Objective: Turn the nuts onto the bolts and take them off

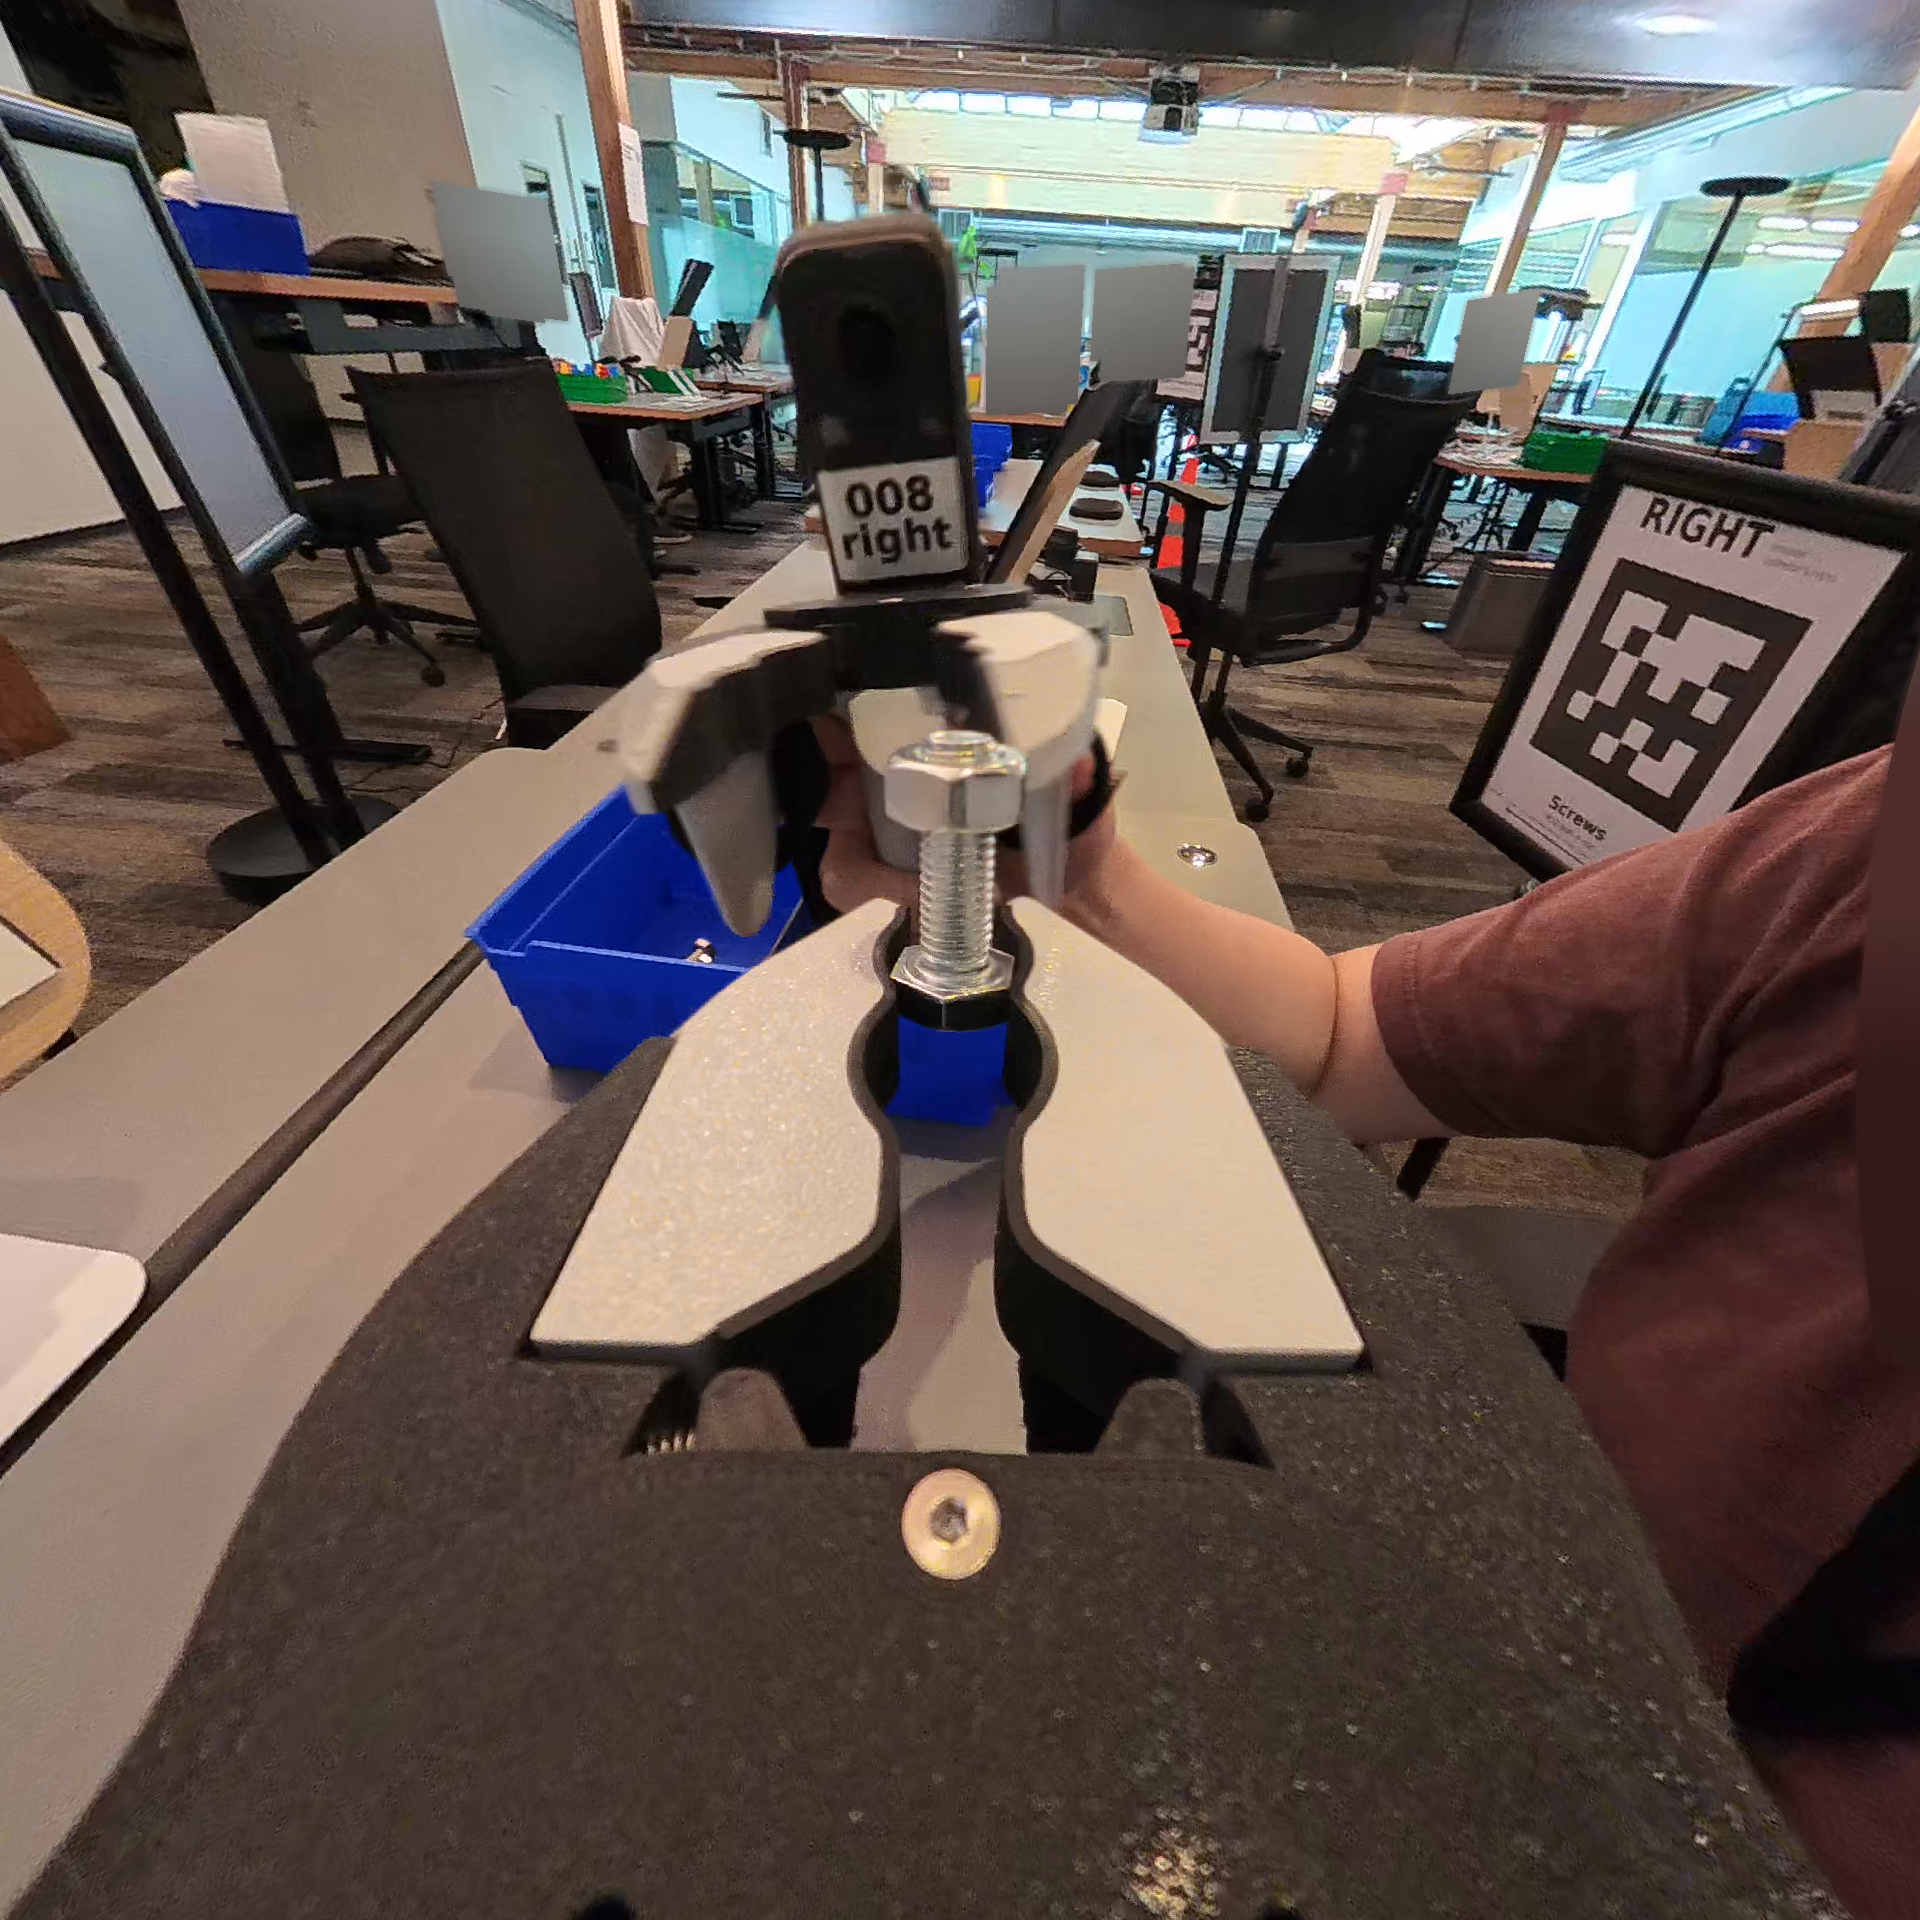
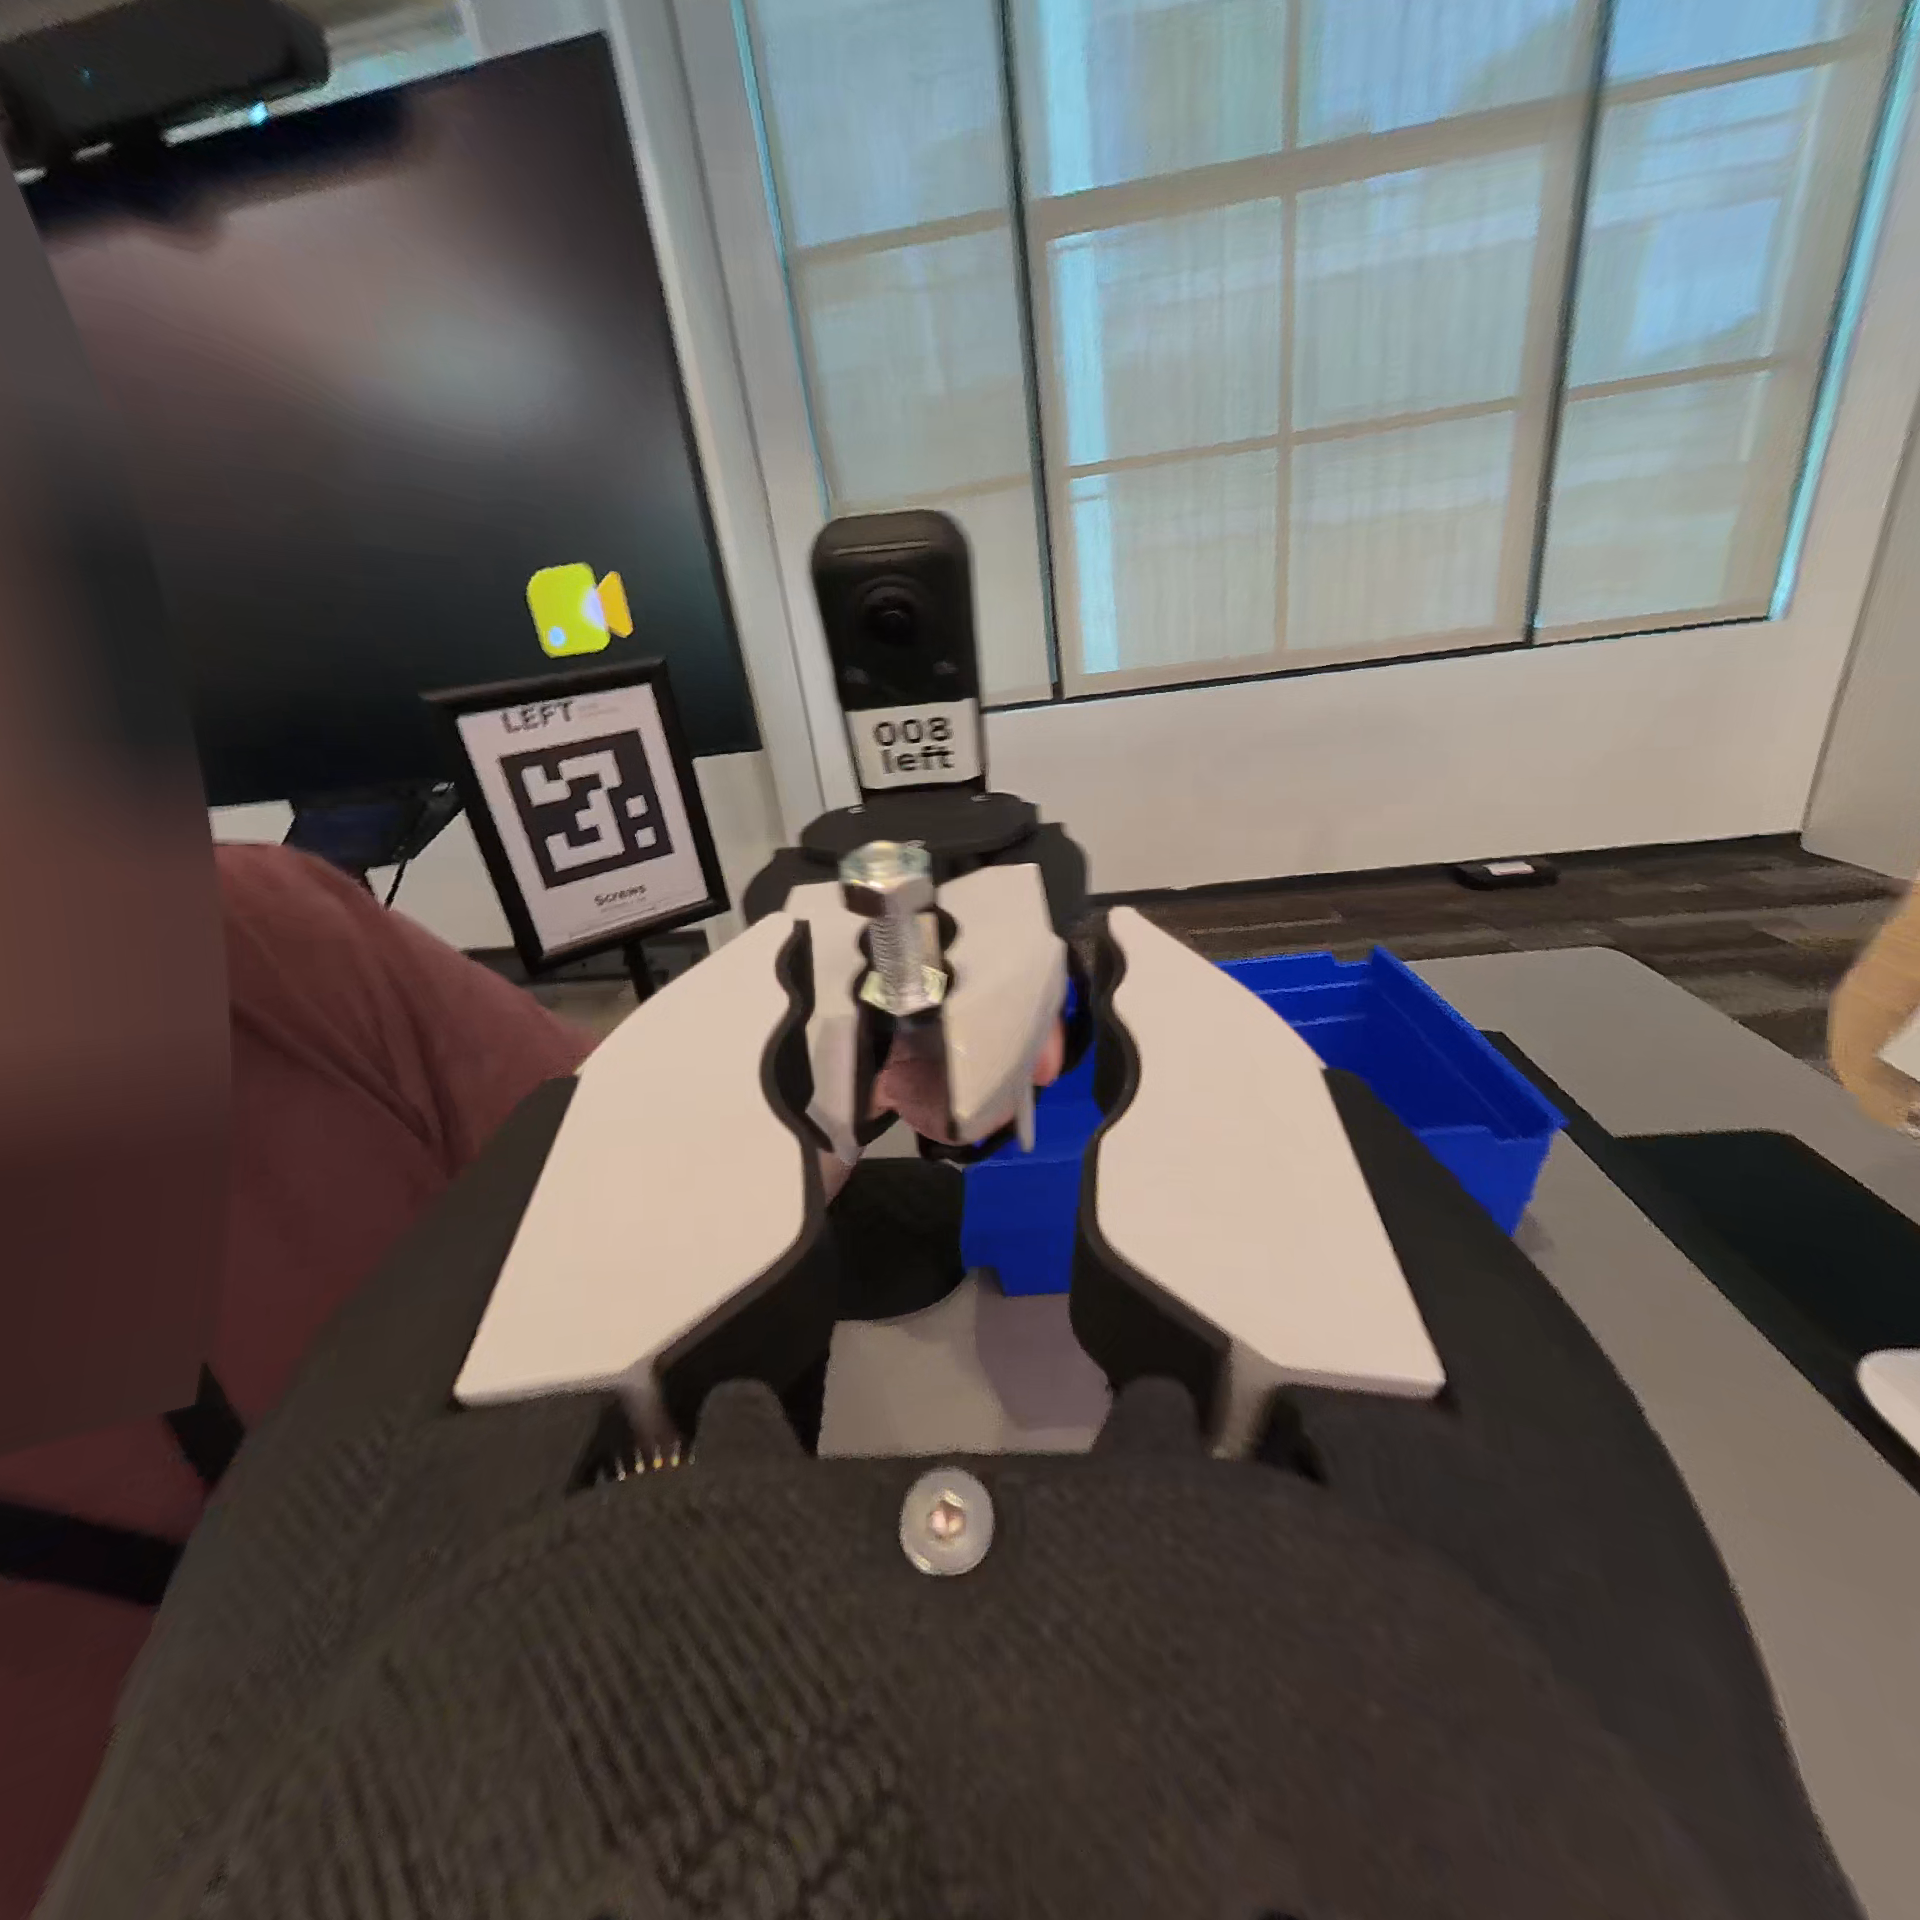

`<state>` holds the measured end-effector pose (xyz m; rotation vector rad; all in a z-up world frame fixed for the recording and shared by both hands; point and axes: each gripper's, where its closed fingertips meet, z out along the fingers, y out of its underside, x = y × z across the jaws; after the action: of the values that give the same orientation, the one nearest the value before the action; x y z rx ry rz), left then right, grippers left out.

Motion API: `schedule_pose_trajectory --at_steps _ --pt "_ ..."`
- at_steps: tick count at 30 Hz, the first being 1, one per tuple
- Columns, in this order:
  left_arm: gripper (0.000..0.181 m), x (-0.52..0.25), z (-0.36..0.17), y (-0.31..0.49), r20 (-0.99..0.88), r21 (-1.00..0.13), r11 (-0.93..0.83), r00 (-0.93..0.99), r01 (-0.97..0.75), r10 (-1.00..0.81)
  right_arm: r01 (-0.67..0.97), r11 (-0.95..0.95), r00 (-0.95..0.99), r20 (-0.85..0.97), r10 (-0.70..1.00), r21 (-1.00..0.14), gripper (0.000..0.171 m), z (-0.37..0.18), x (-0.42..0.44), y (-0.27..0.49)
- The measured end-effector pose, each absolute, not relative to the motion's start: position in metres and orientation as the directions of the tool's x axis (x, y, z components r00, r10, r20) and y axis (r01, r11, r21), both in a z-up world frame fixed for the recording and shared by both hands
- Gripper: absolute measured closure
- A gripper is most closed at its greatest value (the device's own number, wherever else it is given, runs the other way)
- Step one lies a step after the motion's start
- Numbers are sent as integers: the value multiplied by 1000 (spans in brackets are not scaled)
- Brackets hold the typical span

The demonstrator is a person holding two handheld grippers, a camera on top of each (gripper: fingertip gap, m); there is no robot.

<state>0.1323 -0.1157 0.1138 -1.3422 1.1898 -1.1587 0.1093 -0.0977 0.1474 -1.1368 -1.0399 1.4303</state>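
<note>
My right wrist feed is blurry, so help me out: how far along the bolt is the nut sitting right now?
Observer: In the left wrist view, the nut sits at the top end of the bolt, with the thread tip just poking out above it.
Operator: Are my fingers on the nut?
Observer: No. The right gripper is open. One finger is close beside the nut and the other stands well clear.
Operator: Anything in the blue bin?
Observer: One small metal fastener lies inside the blue bin.
</note>
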Motion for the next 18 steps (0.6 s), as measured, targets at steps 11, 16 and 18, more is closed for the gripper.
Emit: schedule_pose_trajectory --at_steps 11,16,18 --pt "166 134 115 -121 62 -995 -65 44 -71 -997 -263 -225 -44 -221 974 -938 126 149 121 -76" --pt "166 136 113 -120 48 -995 -53 52 -86 -997 -229 -135 -96 -115 989 -964 122 157 106 -109" --pt "166 138 112 -122 51 -995 -54 43 -89 -998 -221 -129 -94 -111 989 -967 121 155 101 -112"
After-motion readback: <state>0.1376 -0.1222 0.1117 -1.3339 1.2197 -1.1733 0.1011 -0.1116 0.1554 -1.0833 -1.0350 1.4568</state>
